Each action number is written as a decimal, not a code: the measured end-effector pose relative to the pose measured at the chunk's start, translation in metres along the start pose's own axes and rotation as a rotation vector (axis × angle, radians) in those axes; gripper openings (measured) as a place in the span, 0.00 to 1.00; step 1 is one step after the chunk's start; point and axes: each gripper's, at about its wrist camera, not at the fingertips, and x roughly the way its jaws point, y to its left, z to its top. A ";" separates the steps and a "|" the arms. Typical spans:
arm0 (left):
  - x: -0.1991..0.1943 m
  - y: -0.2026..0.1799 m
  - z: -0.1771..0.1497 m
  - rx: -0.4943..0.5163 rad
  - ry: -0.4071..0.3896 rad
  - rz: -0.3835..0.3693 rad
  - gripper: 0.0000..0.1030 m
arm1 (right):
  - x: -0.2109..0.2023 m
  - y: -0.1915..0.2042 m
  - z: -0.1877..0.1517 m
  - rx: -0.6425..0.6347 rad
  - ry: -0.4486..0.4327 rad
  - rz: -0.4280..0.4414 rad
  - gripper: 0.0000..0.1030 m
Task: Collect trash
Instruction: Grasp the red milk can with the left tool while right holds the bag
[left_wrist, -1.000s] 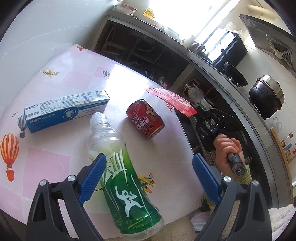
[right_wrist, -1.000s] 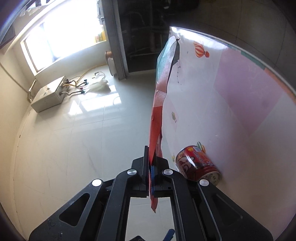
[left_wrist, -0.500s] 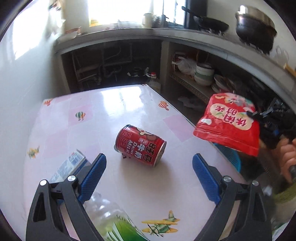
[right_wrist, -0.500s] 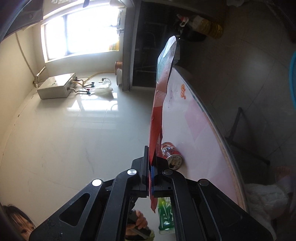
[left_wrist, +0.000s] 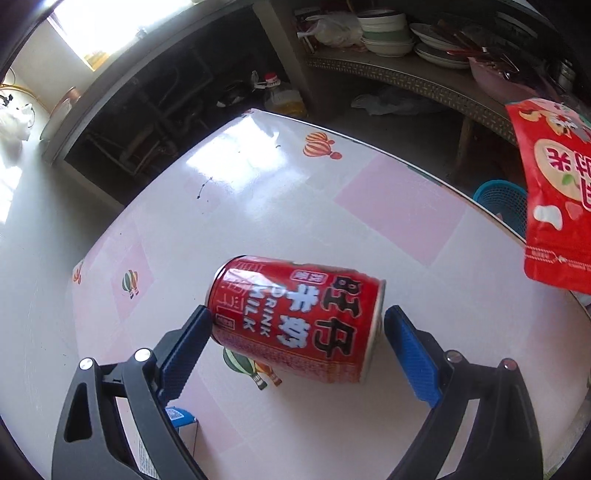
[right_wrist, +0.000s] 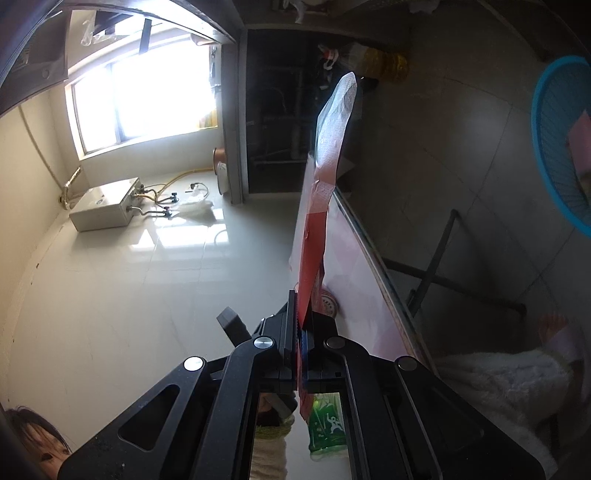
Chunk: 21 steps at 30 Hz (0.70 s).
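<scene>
A red milk-drink can (left_wrist: 299, 317) lies on its side on the pink-and-white table (left_wrist: 258, 192). My left gripper (left_wrist: 299, 350) is open, pointing steeply down, with the can between its blue fingertips; the left pad (left_wrist: 184, 350) is close to the can's end. A red snack bag (left_wrist: 554, 206) hangs off the table's right edge. In the right wrist view my right gripper (right_wrist: 300, 326) is shut on the bottom edge of this bag (right_wrist: 317, 240), which stands edge-on. The can's end (right_wrist: 328, 303) shows just behind it.
A blue mesh basket (left_wrist: 498, 199) stands on the floor beyond the table edge and holds something pink (right_wrist: 557, 140). A green bottle (right_wrist: 327, 428) and a toothpaste box corner (left_wrist: 177, 417) lie on the table. Shelves of dishes (left_wrist: 388, 40) are behind. A person's white sleeve (right_wrist: 498, 376) is near.
My left gripper swung from over the green bottle to the can, rolled and dropped until the can sits between its fingers. My right gripper carried the bag off the table; the basket came into view.
</scene>
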 end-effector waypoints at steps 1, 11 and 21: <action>0.003 0.002 0.003 0.005 -0.004 -0.002 0.89 | -0.004 -0.002 0.000 -0.001 0.004 0.000 0.01; 0.017 0.034 0.021 -0.087 0.022 -0.184 0.88 | -0.008 -0.008 0.000 0.008 0.028 -0.004 0.01; 0.071 0.139 -0.019 -0.785 0.139 -0.654 0.61 | -0.001 -0.009 0.001 0.030 0.042 -0.015 0.01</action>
